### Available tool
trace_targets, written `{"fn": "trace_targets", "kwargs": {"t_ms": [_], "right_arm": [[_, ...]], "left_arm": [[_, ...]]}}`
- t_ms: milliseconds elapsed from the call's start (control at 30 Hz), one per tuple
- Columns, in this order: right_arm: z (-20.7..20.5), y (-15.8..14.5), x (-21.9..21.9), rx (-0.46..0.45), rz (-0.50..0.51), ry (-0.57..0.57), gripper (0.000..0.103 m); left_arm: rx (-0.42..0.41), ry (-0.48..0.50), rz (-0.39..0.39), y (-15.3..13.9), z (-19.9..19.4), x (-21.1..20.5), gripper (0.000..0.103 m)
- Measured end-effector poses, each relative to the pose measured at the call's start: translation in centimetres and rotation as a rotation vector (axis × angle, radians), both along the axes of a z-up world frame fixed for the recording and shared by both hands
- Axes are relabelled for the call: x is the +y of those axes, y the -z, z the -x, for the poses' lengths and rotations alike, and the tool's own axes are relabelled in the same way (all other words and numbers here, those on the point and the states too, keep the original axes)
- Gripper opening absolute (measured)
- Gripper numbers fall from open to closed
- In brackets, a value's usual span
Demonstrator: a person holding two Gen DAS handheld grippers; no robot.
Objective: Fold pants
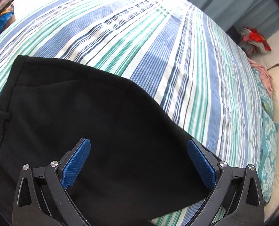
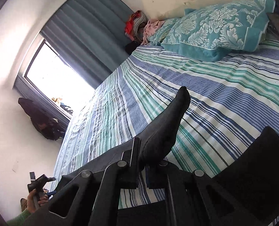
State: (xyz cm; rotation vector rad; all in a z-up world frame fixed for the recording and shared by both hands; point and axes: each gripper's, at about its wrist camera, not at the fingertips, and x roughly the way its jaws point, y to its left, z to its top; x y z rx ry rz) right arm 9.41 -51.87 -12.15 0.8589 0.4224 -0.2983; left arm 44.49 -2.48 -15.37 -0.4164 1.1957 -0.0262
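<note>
While the black fabric pants (image 1: 79, 116) lie spread on the blue, green and white striped bed sheet (image 1: 158, 47), your left gripper (image 1: 138, 146) hangs over them with its jaws spread wide, blue pads (image 1: 73, 167) gripping nothing. Your right gripper (image 2: 142, 162) is clenched on a raised fold of the pants, which pokes out beyond the jaws. The pants' left and lower parts are cut off, and the pinched pads are hidden by cloth.
</note>
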Motion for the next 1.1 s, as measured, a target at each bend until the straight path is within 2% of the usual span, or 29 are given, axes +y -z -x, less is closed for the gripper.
{"fn": "trace_targets", "kwargs": {"t_ms": [200,233,267,300,333,367,500,567,633,667,733,833,900,1033,1100], "right_arm": [[2.1,-1.4,-1.1,-0.175,-0.047,-0.070,0.005],[2.5,-1.6,-1.1,-0.188,-0.041,-0.080,0.005],[2.7,-1.8,-1.1,-0.198,-0.034,-0.090,0.005],[3.0,-2.1,-1.1,-0.202,-0.026,-0.097,0.005],[3.3,-2.1,-1.0,-0.198,-0.017,-0.098,0.005],[3.4,-2.0,-1.1,-0.189,-0.018,-0.094,0.005],[4.1,-1.2,-1.9,-0.147,-0.040,-0.042,0.005],[4.9,-1.7,-2.1,-0.121,-0.016,-0.015,0.005],[6.7,-2.4,-2.2,-0.116,0.004,0.006,0.005],[7.7,-2.5,-2.4,-0.101,0.011,0.018,0.005],[9.2,-1.4,-3.0,-0.043,-0.016,0.037,0.005],[10.7,1.9,-3.9,0.114,-0.094,0.072,0.005],[11.3,3.7,-4.1,0.199,-0.122,0.084,0.005],[12.5,4.1,-4.2,0.251,-0.093,0.091,0.005],[13.1,4.0,-4.2,0.257,-0.086,0.100,0.005]], "left_arm": [[0.028,-0.083,0.036,1.4,-2.9,-0.5,0.102],[0.020,-0.094,0.043,1.4,-2.9,-0.4,0.098],[0.004,-0.102,0.045,1.2,-2.6,-0.3,0.090],[-0.010,-0.100,0.047,1.0,-2.2,-0.2,0.056],[-0.009,-0.084,0.057,0.8,-1.8,-0.1,0.014],[0.000,-0.070,0.069,0.7,-1.5,0.3,0.009],[-0.128,-0.022,0.101,-4.4,3.0,1.7,0.008],[-0.203,0.035,0.097,-7.5,7.5,2.4,0.009],[-0.243,0.080,0.079,-9.2,13.3,3.3,0.009],[-0.242,0.090,0.072,-9.2,15.8,3.9,0.009],[-0.190,0.100,0.065,-7.3,21.0,4.8,0.009],[-0.120,0.101,0.060,-3.6,26.1,5.8,0.008],[-0.098,0.101,0.069,-2.3,27.7,6.0,0.006],[-0.132,0.118,0.042,-2.4,28.9,5.7,0.006],[-0.134,0.109,0.064,-2.6,29.0,5.7,0.006]]}}
